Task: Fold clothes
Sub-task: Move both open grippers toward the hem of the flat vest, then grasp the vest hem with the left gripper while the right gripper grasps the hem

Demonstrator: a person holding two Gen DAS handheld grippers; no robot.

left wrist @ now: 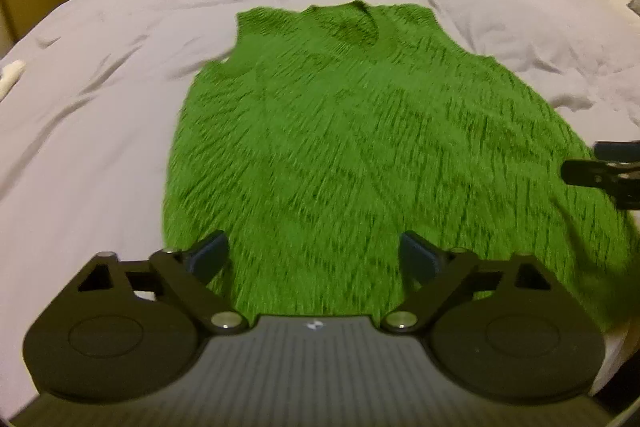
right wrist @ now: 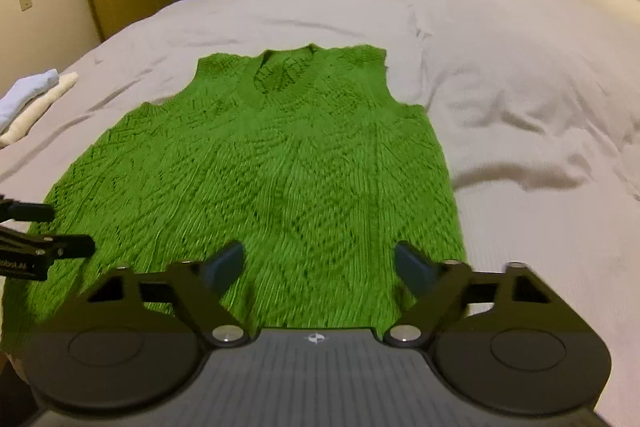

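Below, green knitted vest (left wrist: 340, 131) flat on bed (left wrist: 100, 87), both tools (left wrist: 316, 257) (right wrist: 320, 265) wide apart, empty, over its hem.

— Left wrist view? 
— Riding behind the left tongs (left wrist: 316, 259), tilted down over the bed's (left wrist: 100, 99) near edge, close above the green vest's (left wrist: 340, 131) hem, facing the far edge.

— Right wrist view? 
— Same tilt and closeness behind the right tongs (right wrist: 320, 267), offset rightward.

— Shared? 
— Whole vest (right wrist: 272, 179), bed (right wrist: 520, 107), each other's tongs at frame edge.
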